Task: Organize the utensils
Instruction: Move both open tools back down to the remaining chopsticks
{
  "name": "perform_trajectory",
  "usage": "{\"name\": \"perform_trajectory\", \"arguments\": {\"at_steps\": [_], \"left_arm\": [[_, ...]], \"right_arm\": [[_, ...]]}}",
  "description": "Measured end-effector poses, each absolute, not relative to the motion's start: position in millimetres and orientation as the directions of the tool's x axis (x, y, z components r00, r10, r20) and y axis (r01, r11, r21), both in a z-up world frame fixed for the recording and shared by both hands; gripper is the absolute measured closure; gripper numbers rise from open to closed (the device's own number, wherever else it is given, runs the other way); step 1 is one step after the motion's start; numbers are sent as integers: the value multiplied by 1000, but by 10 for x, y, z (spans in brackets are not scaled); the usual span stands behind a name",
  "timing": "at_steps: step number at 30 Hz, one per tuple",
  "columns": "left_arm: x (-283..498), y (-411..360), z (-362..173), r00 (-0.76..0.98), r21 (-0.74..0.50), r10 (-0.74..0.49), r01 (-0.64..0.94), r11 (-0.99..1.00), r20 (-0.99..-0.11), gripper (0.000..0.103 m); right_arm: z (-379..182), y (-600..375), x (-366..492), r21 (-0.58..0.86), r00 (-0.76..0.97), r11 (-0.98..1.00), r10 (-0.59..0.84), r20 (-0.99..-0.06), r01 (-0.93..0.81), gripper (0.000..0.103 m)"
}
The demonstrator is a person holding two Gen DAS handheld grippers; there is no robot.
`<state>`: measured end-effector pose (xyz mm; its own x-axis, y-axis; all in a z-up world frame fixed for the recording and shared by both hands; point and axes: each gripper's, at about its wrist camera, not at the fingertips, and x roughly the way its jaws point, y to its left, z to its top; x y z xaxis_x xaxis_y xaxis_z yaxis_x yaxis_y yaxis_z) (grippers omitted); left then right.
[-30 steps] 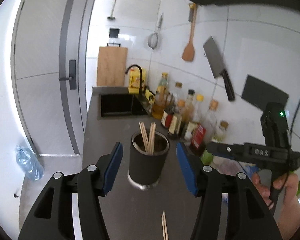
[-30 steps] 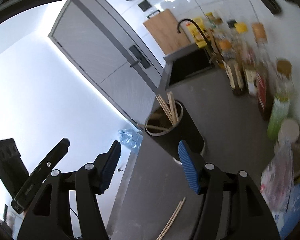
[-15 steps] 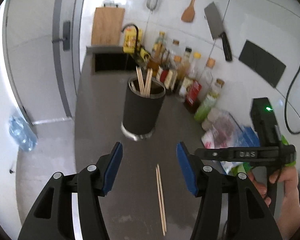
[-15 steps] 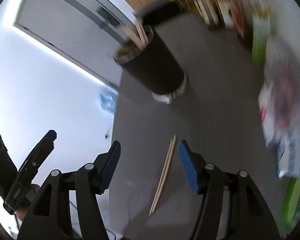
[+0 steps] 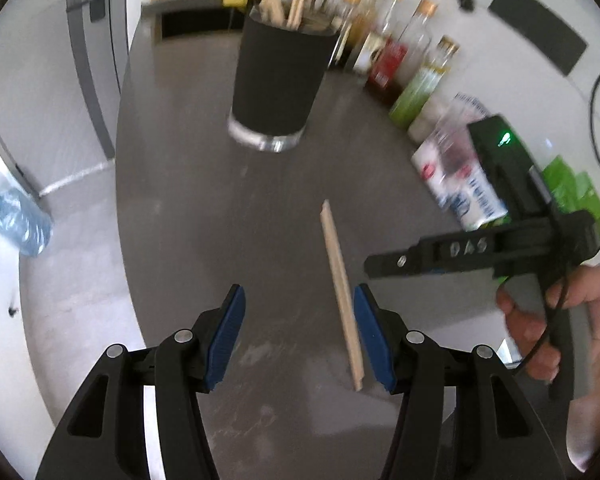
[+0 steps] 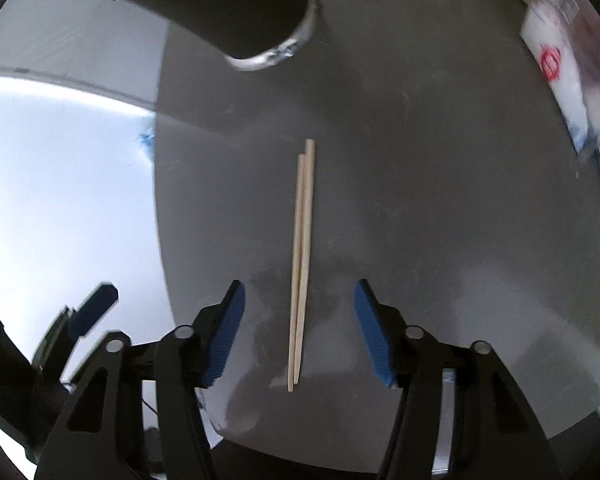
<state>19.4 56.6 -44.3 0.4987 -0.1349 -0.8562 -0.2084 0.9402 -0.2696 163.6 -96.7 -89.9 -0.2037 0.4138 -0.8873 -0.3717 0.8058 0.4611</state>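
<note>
A pair of wooden chopsticks (image 6: 301,264) lies flat on the grey counter (image 6: 420,200), side by side. My right gripper (image 6: 298,332) is open and empty, low over the counter, with the near ends of the chopsticks between its fingers. My left gripper (image 5: 298,336) is open and empty above the counter; the chopsticks (image 5: 342,292) lie just inside its right finger. A black utensil holder (image 5: 280,80) with several chopsticks in it stands farther back; its base shows in the right wrist view (image 6: 236,12). The right gripper's body (image 5: 500,240) shows at the right.
A row of sauce bottles (image 5: 392,52) and food packets (image 5: 464,176) lines the wall on the right. A sink (image 5: 196,24) lies behind the holder. The counter's left edge (image 5: 120,200) drops to the floor, where a water bottle (image 5: 20,220) lies.
Both grippers have tilted down and come lower toward the counter. The chopsticks now sit between the right gripper's fingers. The holder has slid to the top of both views.
</note>
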Motion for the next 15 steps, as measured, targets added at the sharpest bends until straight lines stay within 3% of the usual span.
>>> {"name": "perform_trajectory", "arguments": {"at_steps": [9, 11, 15], "left_arm": [[180, 836, -748, 462, -346, -221, -203, 916, -859, 49], [190, 816, -785, 452, -352, -244, -173, 920, -858, 48], [247, 776, -888, 413, -353, -274, -127, 927, -868, 48]], "right_arm": [[-927, -763, 1561, 361, -167, 844, 321, -932, -396, 59], [-921, -692, 1563, 298, -130, 849, 269, -954, -435, 68], [-951, -581, 1518, 210, -96, 861, 186, -978, -463, 74]]}}
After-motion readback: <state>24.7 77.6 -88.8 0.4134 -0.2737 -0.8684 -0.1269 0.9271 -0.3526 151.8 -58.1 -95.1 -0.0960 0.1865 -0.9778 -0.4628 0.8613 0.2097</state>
